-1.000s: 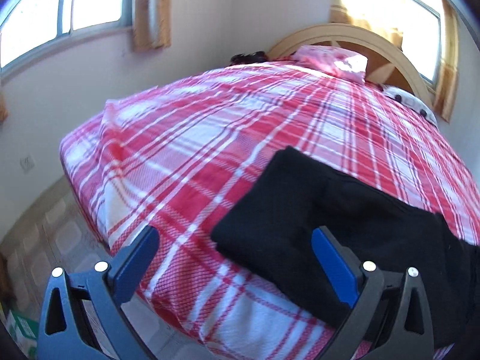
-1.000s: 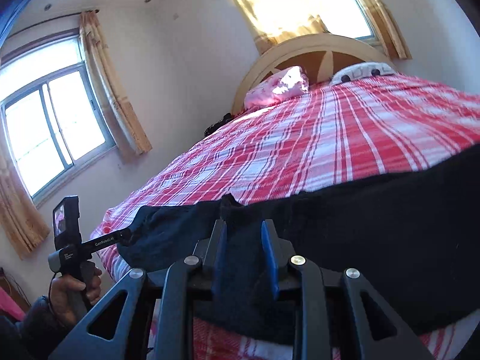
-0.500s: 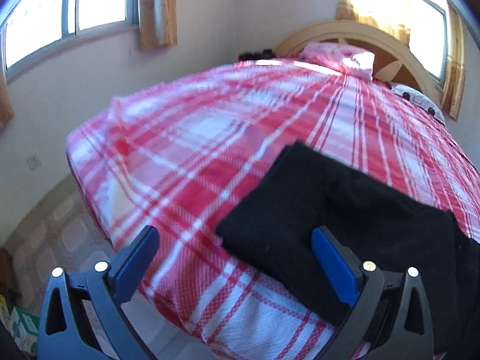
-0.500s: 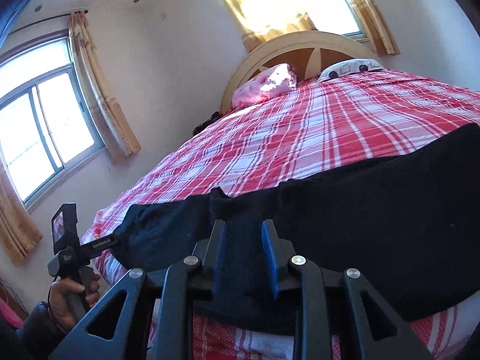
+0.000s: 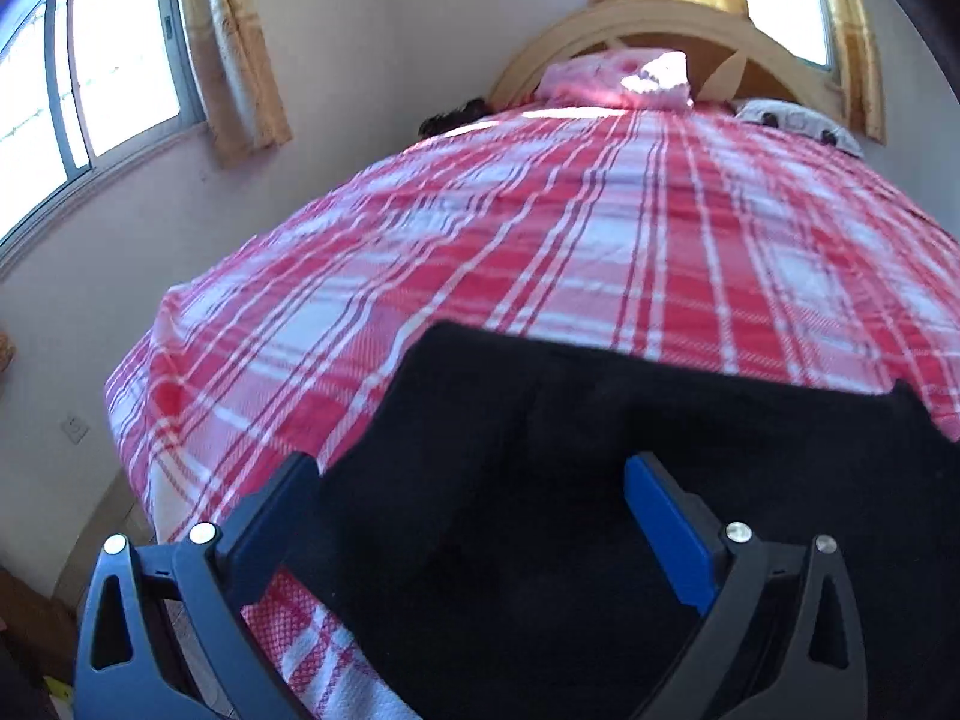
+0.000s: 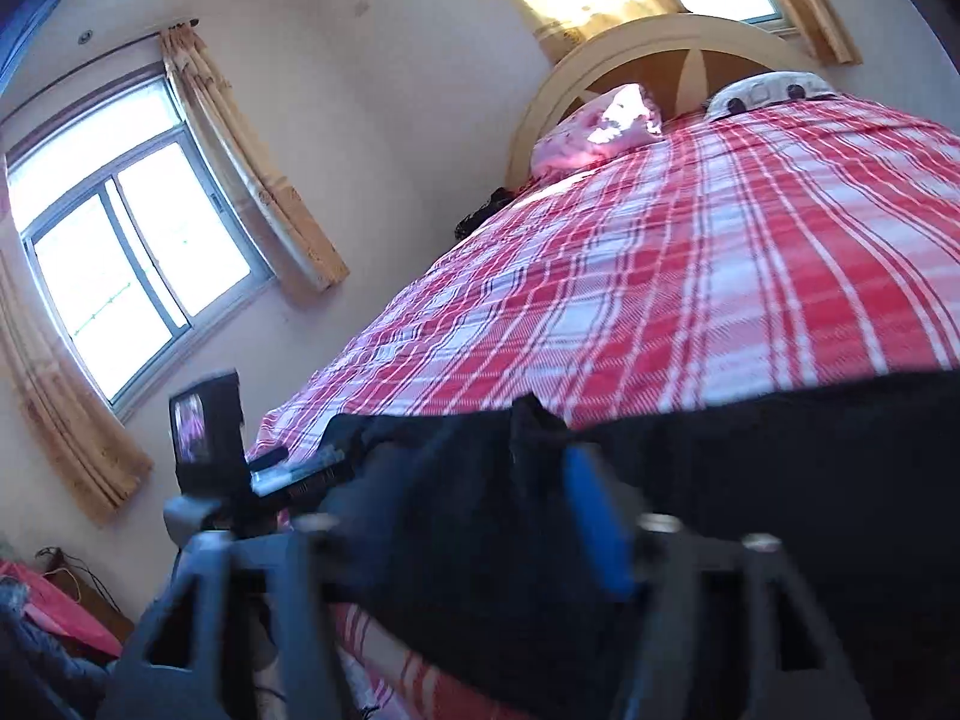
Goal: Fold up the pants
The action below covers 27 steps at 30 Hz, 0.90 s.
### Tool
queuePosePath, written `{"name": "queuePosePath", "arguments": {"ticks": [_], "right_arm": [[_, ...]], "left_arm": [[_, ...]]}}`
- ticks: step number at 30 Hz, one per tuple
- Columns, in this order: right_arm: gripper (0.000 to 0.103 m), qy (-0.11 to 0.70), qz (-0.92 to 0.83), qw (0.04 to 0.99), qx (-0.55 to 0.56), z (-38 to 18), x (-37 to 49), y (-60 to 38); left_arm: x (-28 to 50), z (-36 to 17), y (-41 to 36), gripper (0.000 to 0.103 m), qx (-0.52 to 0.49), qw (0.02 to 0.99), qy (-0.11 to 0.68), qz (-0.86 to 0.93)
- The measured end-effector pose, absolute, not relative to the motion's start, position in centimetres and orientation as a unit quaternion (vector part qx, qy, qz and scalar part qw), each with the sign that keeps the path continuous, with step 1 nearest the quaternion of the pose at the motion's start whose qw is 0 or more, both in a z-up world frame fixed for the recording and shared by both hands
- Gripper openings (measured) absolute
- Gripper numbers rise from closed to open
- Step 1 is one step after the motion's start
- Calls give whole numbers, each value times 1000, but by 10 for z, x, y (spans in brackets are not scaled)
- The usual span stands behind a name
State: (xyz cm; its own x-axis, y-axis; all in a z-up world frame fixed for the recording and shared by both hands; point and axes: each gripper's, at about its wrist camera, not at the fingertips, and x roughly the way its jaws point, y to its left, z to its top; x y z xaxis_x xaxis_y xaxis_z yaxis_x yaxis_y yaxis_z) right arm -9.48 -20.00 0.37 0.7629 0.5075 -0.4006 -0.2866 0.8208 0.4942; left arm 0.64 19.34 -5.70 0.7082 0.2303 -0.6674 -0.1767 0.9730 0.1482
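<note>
Black pants (image 5: 600, 450) lie flat along the near edge of a bed with a red and white plaid cover (image 5: 600, 228). My left gripper (image 5: 474, 480) is open, its blue fingers straddling the left end of the pants low over the cloth. In the right wrist view the pants (image 6: 750, 468) fill the lower frame. My right gripper (image 6: 474, 498) is blurred by motion; its fingers stand wide apart over the pants' near edge. The left gripper's handle and camera (image 6: 207, 438) show at the left of that view.
A pink pillow (image 5: 618, 75) and a white pillow (image 5: 798, 123) lie by the curved wooden headboard (image 5: 660, 30). A dark item (image 5: 450, 117) sits at the bed's far left corner. Windows with yellow curtains (image 6: 252, 168) line the walls. Tiled floor (image 5: 108, 516) lies left of the bed.
My right gripper has gone from shut on the pants' edge to open. My left gripper has moved right and forward, so its fingers now straddle the pants' left end.
</note>
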Motion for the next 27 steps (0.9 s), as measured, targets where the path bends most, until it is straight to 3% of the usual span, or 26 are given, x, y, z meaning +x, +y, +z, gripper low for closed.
{"name": "queuePosePath", "arguments": {"ticks": [4, 6, 7, 8, 14, 18, 22, 24, 26, 27], "right_arm": [[74, 314, 203, 909, 186, -3, -44, -172], [62, 337, 190, 905, 177, -10, -23, -158], [45, 359, 192, 898, 168, -16, -9, -147], [37, 387, 188, 890, 155, -24, 5, -136], [36, 423, 128, 892, 100, -40, 52, -107], [38, 421, 146, 888, 116, -40, 65, -114], [39, 314, 170, 915, 188, 0, 9, -155], [50, 256, 160, 933, 195, 24, -33, -188], [78, 204, 126, 952, 191, 41, -82, -231], [80, 179, 89, 963, 183, 46, -113, -259]], "left_arm": [[2, -63, 210, 103, -14, 926, 366, 88], [1, -64, 212, 103, -20, 927, 364, 87], [1, -65, 209, 103, -18, 928, 361, 87], [0, -66, 207, 103, -12, 930, 357, 89], [-5, -69, 207, 103, -22, 933, 344, 108], [-7, -70, 203, 103, -12, 934, 335, 119], [-5, -69, 204, 103, -17, 934, 338, 117], [-5, -70, 204, 103, -16, 934, 338, 118], [-5, -70, 203, 103, -16, 933, 338, 121], [-5, -70, 202, 103, -16, 933, 337, 123]]}}
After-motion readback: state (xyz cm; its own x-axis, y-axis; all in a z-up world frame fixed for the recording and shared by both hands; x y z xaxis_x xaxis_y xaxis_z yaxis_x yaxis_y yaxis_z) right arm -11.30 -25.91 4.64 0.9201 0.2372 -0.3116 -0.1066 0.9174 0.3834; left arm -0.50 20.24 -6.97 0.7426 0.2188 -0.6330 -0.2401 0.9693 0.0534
